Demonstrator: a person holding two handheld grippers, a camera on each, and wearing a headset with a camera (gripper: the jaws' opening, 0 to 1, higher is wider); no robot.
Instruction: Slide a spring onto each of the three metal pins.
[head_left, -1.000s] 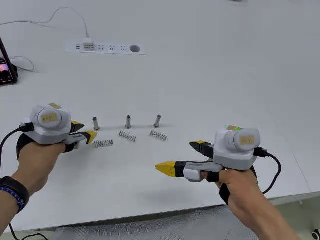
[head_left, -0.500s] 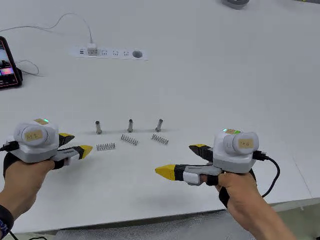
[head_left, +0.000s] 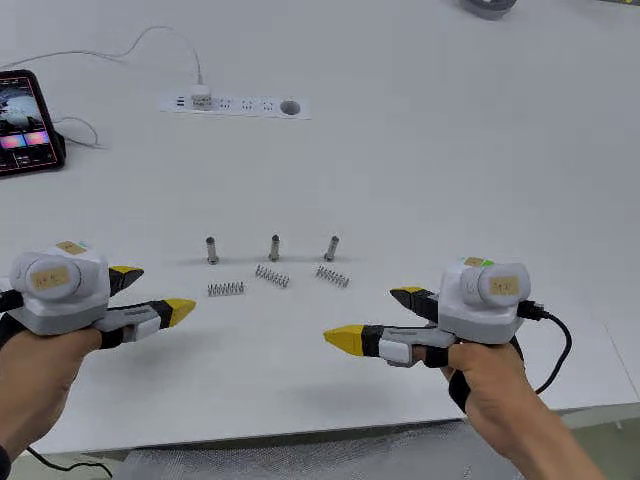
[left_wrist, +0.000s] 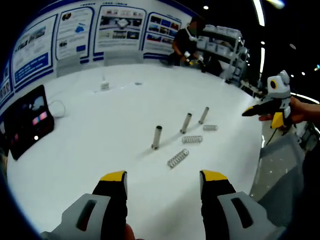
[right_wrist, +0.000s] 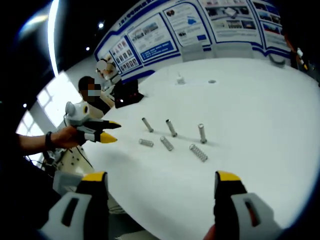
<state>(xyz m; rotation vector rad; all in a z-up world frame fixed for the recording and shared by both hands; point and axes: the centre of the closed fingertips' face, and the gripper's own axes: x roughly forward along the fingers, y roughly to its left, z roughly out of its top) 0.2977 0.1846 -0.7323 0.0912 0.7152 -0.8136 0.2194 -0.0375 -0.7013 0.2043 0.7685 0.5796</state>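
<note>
Three short metal pins stand upright in a row on the white table: left pin (head_left: 211, 249), middle pin (head_left: 274, 247), right pin (head_left: 331, 247). A spring lies flat in front of each: left spring (head_left: 226, 289), middle spring (head_left: 271, 276), right spring (head_left: 333, 276). My left gripper (head_left: 152, 293) hovers open, left of the row and nearer me, with nothing between its yellow tips. My right gripper (head_left: 380, 315) is open and empty, to the right of the springs. The left gripper view shows the pins (left_wrist: 157, 137) and springs (left_wrist: 178, 157) ahead; so does the right gripper view, with pins (right_wrist: 171, 127) and springs (right_wrist: 198, 152).
A white power strip (head_left: 234, 104) with a plugged cable lies at the back. A phone or tablet with a lit screen (head_left: 27, 122) stands at the far left. The table's front edge (head_left: 330, 425) runs just below the hands. A person sits beyond the table (left_wrist: 187, 42).
My left gripper has drawn back from the left pin and spring toward me and to the left. The right gripper holds about the same place. The head camera has shifted.
</note>
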